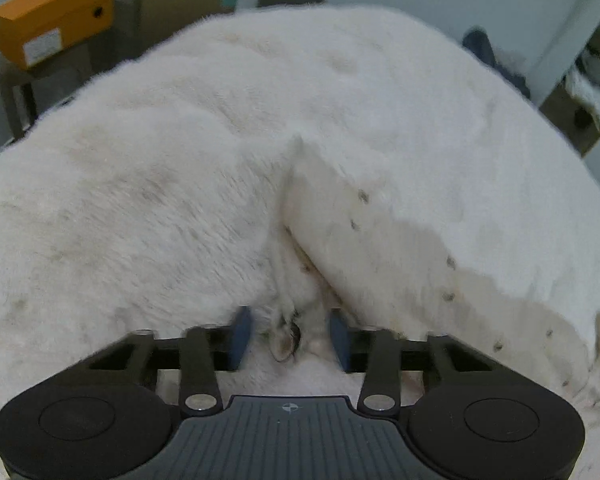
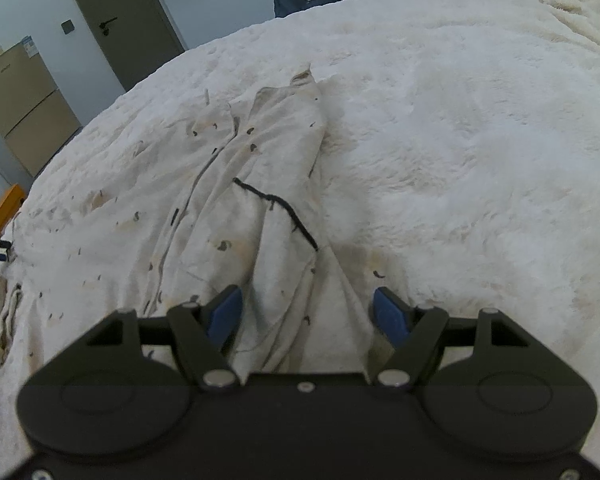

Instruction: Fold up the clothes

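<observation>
A white garment with small dark specks lies crumpled on a white plush bed cover; a black stitched edge crosses its middle. My right gripper stands open over the near end of the garment, with a ridge of cloth running between its blue pads but not pinched. In the left wrist view the same speckled garment rises in a fold from the cover. My left gripper has its pads on either side of a bunched bit of that cloth and is shut on it.
An orange box sits on a stool beyond the bed's far left edge. A dark blue item lies at the far side of the bed. A heaped cream blanket fills the back right. A door and a beige cabinet stand beyond.
</observation>
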The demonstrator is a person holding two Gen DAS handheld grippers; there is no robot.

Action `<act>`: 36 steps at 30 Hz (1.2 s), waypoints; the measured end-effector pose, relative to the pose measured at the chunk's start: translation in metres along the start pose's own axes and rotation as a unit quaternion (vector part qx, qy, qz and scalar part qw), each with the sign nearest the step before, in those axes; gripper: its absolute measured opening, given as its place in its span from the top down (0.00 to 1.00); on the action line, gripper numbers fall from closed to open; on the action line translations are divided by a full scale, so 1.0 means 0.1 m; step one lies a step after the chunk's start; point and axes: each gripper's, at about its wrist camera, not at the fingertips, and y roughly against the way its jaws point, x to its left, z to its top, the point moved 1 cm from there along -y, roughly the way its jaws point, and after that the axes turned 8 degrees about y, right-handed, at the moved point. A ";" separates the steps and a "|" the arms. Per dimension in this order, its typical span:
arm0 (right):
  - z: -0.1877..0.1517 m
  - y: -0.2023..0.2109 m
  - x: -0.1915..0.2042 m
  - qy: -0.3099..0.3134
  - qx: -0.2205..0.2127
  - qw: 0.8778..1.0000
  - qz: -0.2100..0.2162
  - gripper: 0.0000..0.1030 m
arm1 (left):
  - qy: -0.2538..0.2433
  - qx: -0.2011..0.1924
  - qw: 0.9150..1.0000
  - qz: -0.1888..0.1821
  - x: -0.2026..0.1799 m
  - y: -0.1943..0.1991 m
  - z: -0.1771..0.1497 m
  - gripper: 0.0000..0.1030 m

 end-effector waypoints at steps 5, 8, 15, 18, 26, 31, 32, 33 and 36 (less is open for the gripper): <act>0.01 0.00 -0.01 -0.005 -0.003 1.000 0.000 0.31 | -0.055 -0.057 0.997 0.002 0.10 0.36 0.05 1.00; 0.00 0.03 0.02 -0.001 -0.005 1.000 0.004 0.31 | -0.111 -0.057 0.989 0.074 0.30 0.52 0.10 1.00; 0.02 0.08 0.02 -0.001 -0.014 1.000 0.003 0.31 | -0.093 -0.096 0.981 0.143 0.23 0.51 0.02 0.63; 0.03 0.13 -0.01 -0.007 -0.019 1.000 0.003 0.31 | -0.062 -0.140 0.982 0.114 -0.01 0.82 0.00 0.63; 0.10 0.36 -0.26 -0.059 -0.051 0.997 0.018 0.31 | -0.074 -0.184 0.967 -0.157 -1.49 1.53 -1.00 0.24; 0.11 0.40 -0.33 -0.071 -0.054 0.996 0.016 0.31 | -0.116 -0.125 0.956 -0.236 -2.31 1.28 -1.80 0.22; 0.10 0.40 -0.33 -0.076 -0.053 0.996 0.017 0.31 | -0.125 -0.116 0.954 -0.245 -2.46 1.18 -1.94 0.22; 0.10 0.39 -0.33 -0.076 -0.052 0.996 0.017 0.31 | -0.132 -0.109 0.952 -0.253 -2.57 1.09 -2.05 0.22; 0.10 0.36 -0.32 -0.079 -0.046 0.996 0.011 0.31 | -0.159 -0.087 0.949 -0.259 -2.99 0.81 -2.10 0.22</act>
